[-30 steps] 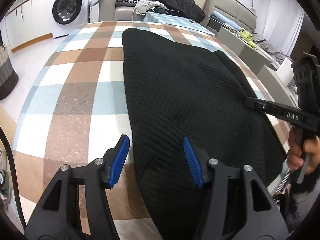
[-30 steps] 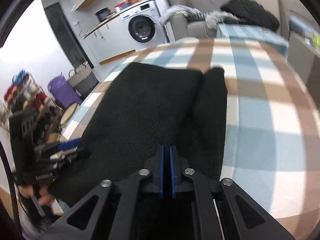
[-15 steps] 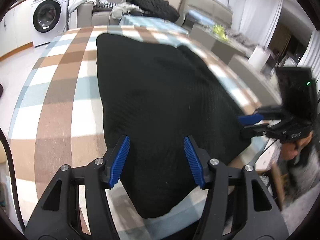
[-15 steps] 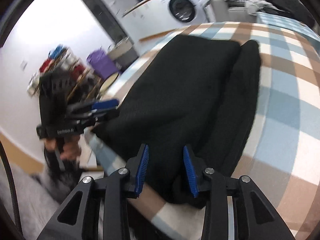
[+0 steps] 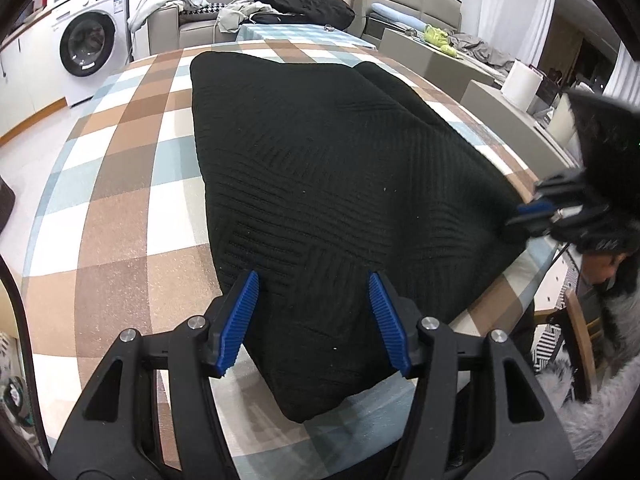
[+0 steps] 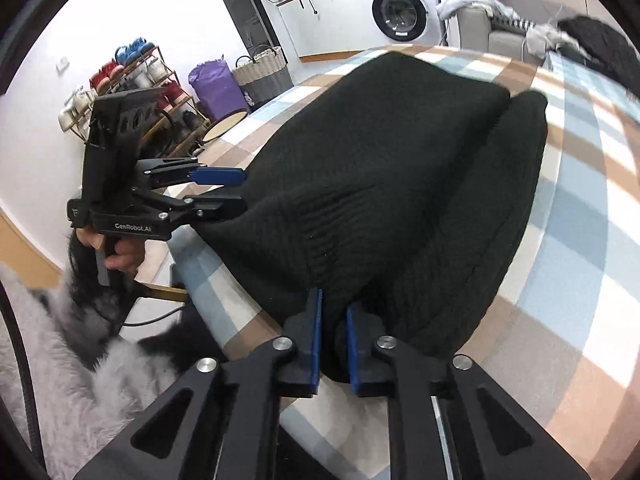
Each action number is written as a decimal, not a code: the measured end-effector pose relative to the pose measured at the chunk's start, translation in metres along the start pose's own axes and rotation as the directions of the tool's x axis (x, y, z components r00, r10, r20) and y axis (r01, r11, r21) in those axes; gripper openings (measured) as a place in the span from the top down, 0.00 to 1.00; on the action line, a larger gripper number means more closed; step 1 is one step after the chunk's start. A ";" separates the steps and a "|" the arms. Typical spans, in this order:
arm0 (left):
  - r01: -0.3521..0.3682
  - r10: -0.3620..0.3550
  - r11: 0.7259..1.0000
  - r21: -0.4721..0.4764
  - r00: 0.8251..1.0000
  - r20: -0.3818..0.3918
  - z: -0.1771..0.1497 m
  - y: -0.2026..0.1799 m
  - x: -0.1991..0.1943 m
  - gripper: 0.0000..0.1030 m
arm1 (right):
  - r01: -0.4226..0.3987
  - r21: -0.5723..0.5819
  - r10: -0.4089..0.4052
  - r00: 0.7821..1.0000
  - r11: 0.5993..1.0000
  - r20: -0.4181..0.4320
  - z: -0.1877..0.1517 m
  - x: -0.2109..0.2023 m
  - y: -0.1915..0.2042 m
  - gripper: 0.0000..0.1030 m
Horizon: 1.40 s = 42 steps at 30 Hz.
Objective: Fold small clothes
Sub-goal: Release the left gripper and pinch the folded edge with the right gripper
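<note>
2 grippers: left gripper (image 5: 312, 320) released, right gripper (image 6: 333, 336) pinching ribbed black knit garment (image 5: 320, 168).

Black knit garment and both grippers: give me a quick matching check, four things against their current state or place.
Things:
1. black knit garment
2. right gripper
3. left gripper
4. washing machine

States or places:
A. jaws apart, near corner of the cloth between them, pads not pressing
B. spread on the checked tablecloth
C. clamped on a bunched edge of the cloth
D. against the wall beyond the table

Pairs: 1-B, 2-C, 3-A, 4-D
</note>
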<state>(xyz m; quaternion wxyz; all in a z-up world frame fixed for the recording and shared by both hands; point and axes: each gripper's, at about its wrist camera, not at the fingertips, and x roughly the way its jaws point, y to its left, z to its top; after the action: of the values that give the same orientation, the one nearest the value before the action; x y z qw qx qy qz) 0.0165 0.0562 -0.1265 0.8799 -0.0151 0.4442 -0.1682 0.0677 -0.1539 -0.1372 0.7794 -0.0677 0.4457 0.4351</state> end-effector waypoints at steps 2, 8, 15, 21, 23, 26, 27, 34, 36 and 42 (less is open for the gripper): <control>0.004 -0.004 1.000 0.002 1.000 0.000 0.000 0.001 0.000 0.46 | -0.001 -0.008 0.001 1.000 1.000 0.008 0.002 -0.010 -0.002 0.92; 0.014 -0.013 0.998 0.059 1.000 -0.013 -0.007 0.001 -0.011 0.43 | 0.007 0.050 -0.004 0.998 0.999 -0.059 -0.011 -0.003 -0.018 0.92; -0.004 0.010 0.993 0.115 0.999 -0.051 -0.020 0.003 -0.018 0.37 | -0.025 0.064 0.025 1.000 0.998 -0.005 -0.010 -0.016 -0.021 0.72; -0.003 0.002 0.999 0.053 1.000 0.005 -0.020 0.017 -0.036 0.37 | -0.007 0.086 0.007 1.000 0.996 0.000 -0.012 -0.024 -0.032 0.66; 0.022 -0.022 0.999 0.023 0.999 0.037 -0.013 0.018 -0.039 0.37 | -0.016 0.131 0.010 0.999 0.991 0.049 -0.010 -0.027 -0.039 0.55; 0.036 -0.035 0.999 -0.011 0.996 0.078 0.001 0.012 -0.034 0.37 | -0.036 0.242 0.010 0.994 0.970 0.106 -0.004 -0.022 -0.056 0.54; 0.038 -0.036 0.999 -0.021 0.995 0.091 0.006 0.008 -0.030 0.37 | -0.038 0.276 0.005 0.993 0.960 0.120 -0.002 -0.019 -0.062 0.55; 0.072 -0.069 0.997 -0.027 0.995 0.076 0.021 -0.021 -0.002 0.37 | 0.033 0.221 -0.051 0.996 0.975 0.074 0.002 -0.001 -0.049 0.94; 0.052 -0.052 0.999 0.001 0.997 0.064 0.019 -0.031 0.003 0.37 | 0.048 0.227 -0.064 0.996 0.973 0.065 -0.006 -0.003 -0.052 0.93; 0.101 -0.104 0.993 0.058 0.993 0.059 0.020 -0.057 0.010 0.36 | -0.017 0.223 -0.005 0.995 0.975 0.101 -0.026 -0.033 -0.056 0.73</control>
<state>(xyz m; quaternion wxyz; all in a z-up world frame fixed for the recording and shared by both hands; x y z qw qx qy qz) 0.0215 -0.0030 -0.1117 0.8835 -0.0189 0.4107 -0.2246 0.0848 -0.2211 -0.1436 0.8023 0.0440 0.4520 0.3874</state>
